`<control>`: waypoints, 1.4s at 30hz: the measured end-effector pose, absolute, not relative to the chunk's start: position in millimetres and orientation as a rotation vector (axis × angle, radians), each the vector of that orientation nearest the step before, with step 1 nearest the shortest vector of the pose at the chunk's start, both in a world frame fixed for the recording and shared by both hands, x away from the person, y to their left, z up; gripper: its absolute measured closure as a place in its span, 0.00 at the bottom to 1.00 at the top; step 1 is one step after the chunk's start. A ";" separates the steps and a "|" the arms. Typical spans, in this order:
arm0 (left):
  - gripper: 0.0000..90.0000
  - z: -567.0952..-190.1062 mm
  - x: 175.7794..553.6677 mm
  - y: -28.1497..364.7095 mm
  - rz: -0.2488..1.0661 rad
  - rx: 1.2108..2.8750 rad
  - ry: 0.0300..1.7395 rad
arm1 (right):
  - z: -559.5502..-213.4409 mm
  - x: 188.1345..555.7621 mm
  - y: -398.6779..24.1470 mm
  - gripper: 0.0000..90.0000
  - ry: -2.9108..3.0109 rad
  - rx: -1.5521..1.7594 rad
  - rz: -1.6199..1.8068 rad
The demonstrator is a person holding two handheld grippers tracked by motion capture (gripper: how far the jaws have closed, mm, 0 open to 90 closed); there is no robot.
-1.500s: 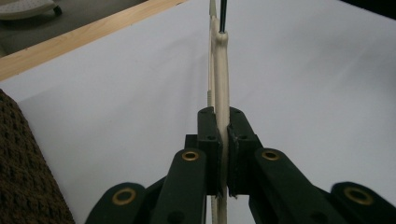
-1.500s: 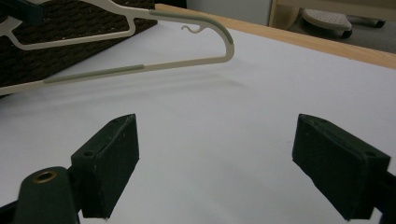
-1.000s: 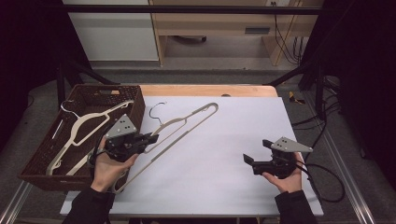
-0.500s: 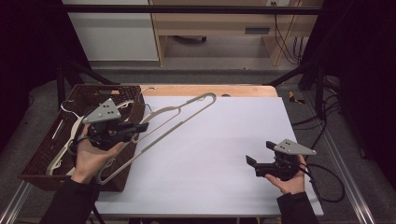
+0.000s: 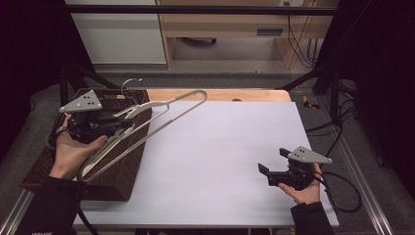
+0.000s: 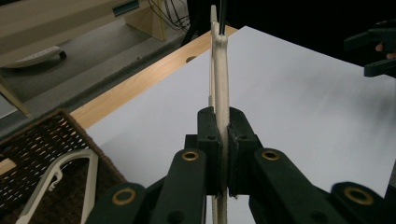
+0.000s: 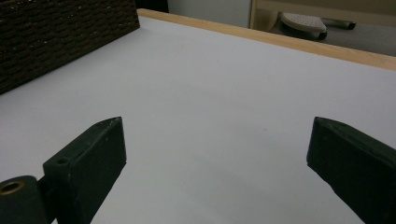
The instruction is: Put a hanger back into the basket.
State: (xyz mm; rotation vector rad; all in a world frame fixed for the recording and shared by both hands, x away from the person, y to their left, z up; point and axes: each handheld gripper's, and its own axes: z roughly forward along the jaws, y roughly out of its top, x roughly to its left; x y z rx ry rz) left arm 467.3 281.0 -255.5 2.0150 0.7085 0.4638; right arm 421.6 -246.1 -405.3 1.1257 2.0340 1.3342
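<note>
Left gripper (image 5: 115,125) is up over the wicker basket (image 5: 128,166) at the table's left edge, and its jaws are clamped tight on a cream hanger (image 5: 161,115). In the left gripper view the two black jaws press flat against either side of the hanger's (image 6: 219,70) thin bar, which runs straight away from the camera. From the high view the hanger is held off the surface, tilted, its long end reaching right and far over the white table top (image 5: 220,147), its other end down low over the basket near the person's left hand (image 5: 73,149). The metal hook (image 5: 128,85) curls up at the far side, above the basket's far rim.

Another pale hanger (image 6: 60,177) lies inside the basket, seen at the lower left of the left gripper view.

Over on the near right, the right gripper (image 5: 266,169) sits low above the white top in the person's right hand (image 5: 306,188), well apart from the hanger. Its jaws stand wide apart, nothing between them but bare white surface in the right gripper view, with the basket's (image 7: 60,37) woven wall at the far left.
</note>
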 end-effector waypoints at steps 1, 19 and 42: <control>0.95 -255.8 468.5 285.3 0.471 2.021 0.714 | -405.4 421.6 -246.0 0.05 2.033 1.124 1.333; 0.95 -263.8 490.1 363.2 0.516 1.967 0.822 | -405.0 421.1 -245.3 0.05 2.030 1.118 1.325; 0.95 -302.4 501.9 427.1 0.487 1.886 0.982 | -405.5 421.2 -245.8 0.05 2.030 1.115 1.303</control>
